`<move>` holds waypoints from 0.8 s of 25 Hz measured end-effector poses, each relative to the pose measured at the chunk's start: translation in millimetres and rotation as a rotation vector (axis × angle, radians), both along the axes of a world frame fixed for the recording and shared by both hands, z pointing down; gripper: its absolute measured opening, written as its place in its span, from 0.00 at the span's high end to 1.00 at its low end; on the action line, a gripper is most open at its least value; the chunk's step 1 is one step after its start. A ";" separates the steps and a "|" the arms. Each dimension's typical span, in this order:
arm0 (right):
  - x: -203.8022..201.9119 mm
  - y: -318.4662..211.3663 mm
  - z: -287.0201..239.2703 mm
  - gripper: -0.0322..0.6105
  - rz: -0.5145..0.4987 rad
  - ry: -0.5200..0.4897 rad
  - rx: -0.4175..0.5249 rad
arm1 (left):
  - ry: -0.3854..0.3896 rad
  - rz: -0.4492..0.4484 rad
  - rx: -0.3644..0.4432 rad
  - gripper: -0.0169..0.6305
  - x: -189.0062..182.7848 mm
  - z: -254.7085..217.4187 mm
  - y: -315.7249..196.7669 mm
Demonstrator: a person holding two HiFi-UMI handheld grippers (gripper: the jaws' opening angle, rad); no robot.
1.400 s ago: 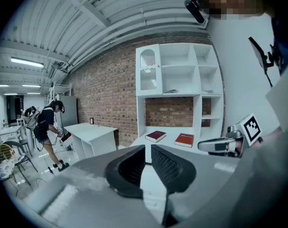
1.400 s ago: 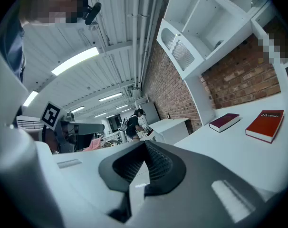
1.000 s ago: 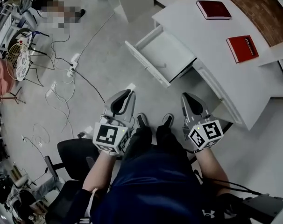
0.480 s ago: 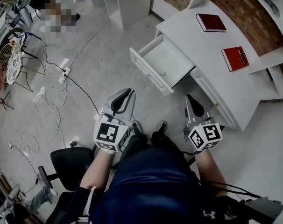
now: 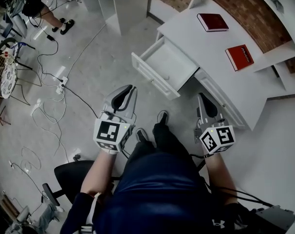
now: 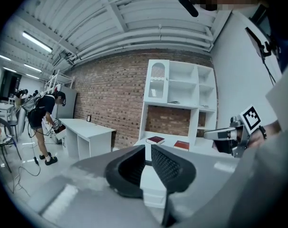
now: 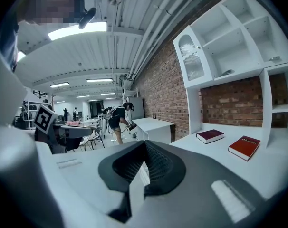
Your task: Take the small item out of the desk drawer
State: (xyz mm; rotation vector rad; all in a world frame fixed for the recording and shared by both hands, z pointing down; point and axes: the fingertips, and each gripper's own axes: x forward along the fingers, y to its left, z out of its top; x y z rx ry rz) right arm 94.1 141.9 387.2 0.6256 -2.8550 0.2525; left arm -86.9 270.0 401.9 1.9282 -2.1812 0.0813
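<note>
The white desk drawer (image 5: 150, 78) stands pulled out from the desk (image 5: 191, 35), its pale inside facing up; I cannot make out a small item in it from here. My left gripper (image 5: 132, 87) hovers over the floor, short of the drawer's front, jaws almost together with a thin slit and nothing between them (image 6: 148, 147). My right gripper (image 5: 201, 95) hangs beside the desk's front edge, right of the drawer, jaws closed and empty (image 7: 144, 144). Both point roughly level toward the desk.
A dark red book (image 5: 212, 22) and a red book (image 5: 239, 57) lie on the desk. Cables and a power strip (image 5: 62, 82) trail over the floor at left. A black chair (image 5: 74, 172) is behind me. A person (image 5: 40, 4) stands at far left.
Both grippers have moved forward and a little up toward the desk as the holder stepped forward. Their jaws look the same as before.
</note>
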 end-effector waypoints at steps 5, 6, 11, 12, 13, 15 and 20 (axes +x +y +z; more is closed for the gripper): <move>-8.2 -29.5 -10.6 0.95 0.011 -0.044 0.028 | -0.020 -0.055 0.020 0.91 -34.5 -15.4 -20.7; -11.1 -36.9 -12.1 0.95 0.013 -0.057 0.032 | -0.029 -0.069 0.027 0.91 -41.6 -19.7 -23.9; -35.9 -74.2 -15.0 0.95 0.019 -0.132 0.041 | -0.055 -0.150 0.043 0.91 -74.8 -45.6 -39.5; -40.8 -82.2 -12.6 0.95 0.019 -0.138 0.034 | -0.058 -0.159 0.042 0.91 -79.3 -46.6 -44.0; -44.9 -91.1 -9.4 0.95 0.019 -0.143 0.026 | -0.060 -0.164 0.039 0.91 -82.9 -46.0 -49.6; -52.4 -109.6 -3.5 0.95 0.018 -0.153 0.011 | -0.066 -0.165 0.037 0.91 -88.8 -43.0 -63.4; -68.9 -153.6 -0.4 0.95 0.001 -0.173 0.001 | -0.086 -0.172 0.058 0.91 -100.3 -49.2 -105.2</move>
